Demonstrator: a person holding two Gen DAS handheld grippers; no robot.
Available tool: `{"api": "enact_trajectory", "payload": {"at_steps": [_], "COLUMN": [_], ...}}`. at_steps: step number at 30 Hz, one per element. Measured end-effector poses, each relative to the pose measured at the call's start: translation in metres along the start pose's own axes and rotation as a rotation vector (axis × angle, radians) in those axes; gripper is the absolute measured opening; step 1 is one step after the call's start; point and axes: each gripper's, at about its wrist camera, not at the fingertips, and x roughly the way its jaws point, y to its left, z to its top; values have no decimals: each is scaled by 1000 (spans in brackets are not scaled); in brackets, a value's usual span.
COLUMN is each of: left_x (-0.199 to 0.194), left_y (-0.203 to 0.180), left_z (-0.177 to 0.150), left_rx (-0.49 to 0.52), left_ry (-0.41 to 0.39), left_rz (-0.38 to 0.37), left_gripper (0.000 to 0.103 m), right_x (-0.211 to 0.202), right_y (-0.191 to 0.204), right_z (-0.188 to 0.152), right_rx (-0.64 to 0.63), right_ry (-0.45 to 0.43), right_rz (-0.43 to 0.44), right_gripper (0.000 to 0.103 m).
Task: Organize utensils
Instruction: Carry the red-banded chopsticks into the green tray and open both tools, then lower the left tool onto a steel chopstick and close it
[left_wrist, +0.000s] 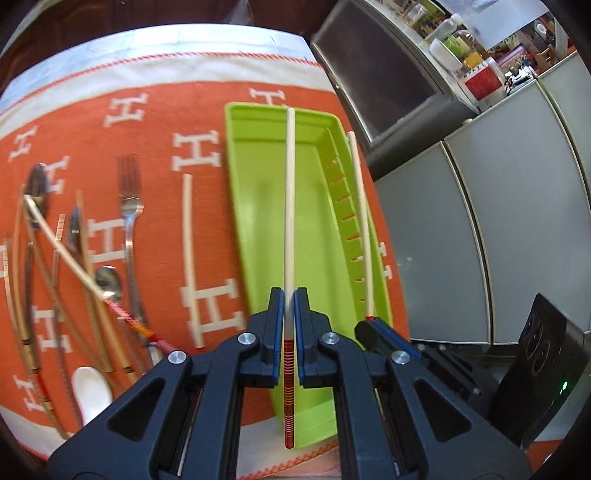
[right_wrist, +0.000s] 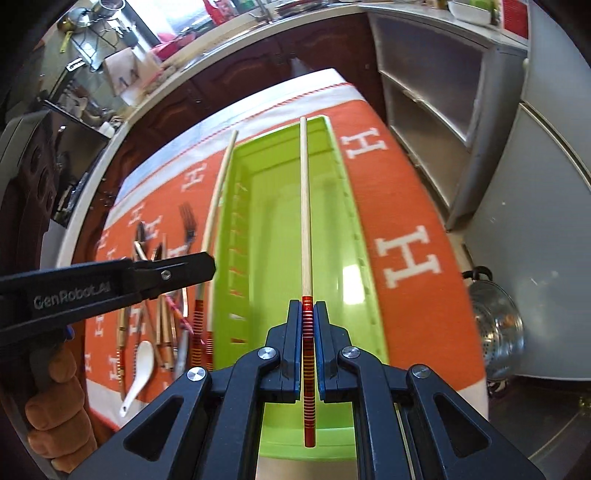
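My left gripper (left_wrist: 289, 295) is shut on a pale wooden chopstick (left_wrist: 290, 184) just above its red-striped end. The stick points forward over the lime-green tray (left_wrist: 258, 221). To its right, my right gripper (left_wrist: 365, 325) holds a second chopstick (left_wrist: 360, 221) along the tray's slotted right wall. In the right wrist view, my right gripper (right_wrist: 306, 306) is shut on its chopstick (right_wrist: 304, 203) over the middle of the green tray (right_wrist: 273, 229). The left gripper (right_wrist: 210, 264) reaches in from the left, its chopstick (right_wrist: 219, 192) along the tray's left rim.
A fork (left_wrist: 129, 206), metal spoons, several chopsticks and a white ceramic spoon (left_wrist: 90, 395) lie heaped on the orange H-patterned cloth (left_wrist: 92, 122). One chopstick (left_wrist: 188, 251) lies alone beside the tray. A metal colander (right_wrist: 498, 325) and grey cabinets (left_wrist: 480, 221) stand beyond the table's right edge.
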Motion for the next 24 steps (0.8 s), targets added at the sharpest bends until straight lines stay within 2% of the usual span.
{"api": "enact_trajectory", "payload": {"at_steps": [3, 10, 11, 13, 14, 15, 20, 24], "left_x": [12, 19, 16, 6, 2, -1, -16, -33], "left_y": [-6, -8, -9, -8, -8, -7, 4, 16], "left_z": [1, -9, -12, -19, -21, -22, -28, -37], "left_rx": [4, 55, 73, 109, 115, 116, 109, 117], "left_ry": [6, 3, -11, -39, -43, -46, -38, -59], "left_rz": [8, 75, 92, 128, 130, 122, 120, 144], "left_gripper": [4, 4, 8, 21, 33, 40, 40, 46], "right_x": [8, 15, 15, 15, 15, 15, 14, 15], "right_y": [-2, -5, -4, -3, -2, -1, 4, 11], "right_z": [-2, 3, 4, 5, 5, 5, 0, -4], "right_rx": [1, 16, 18, 18, 17, 16, 12, 2], "right_ry": [-1, -6, -6, -9, -9, -9, -3, 7], "right_rz": [-41, -55, -55, -56, -55, -52, -43, -36], "right_gripper": [6, 7, 7, 7, 7, 8, 8, 9]}}
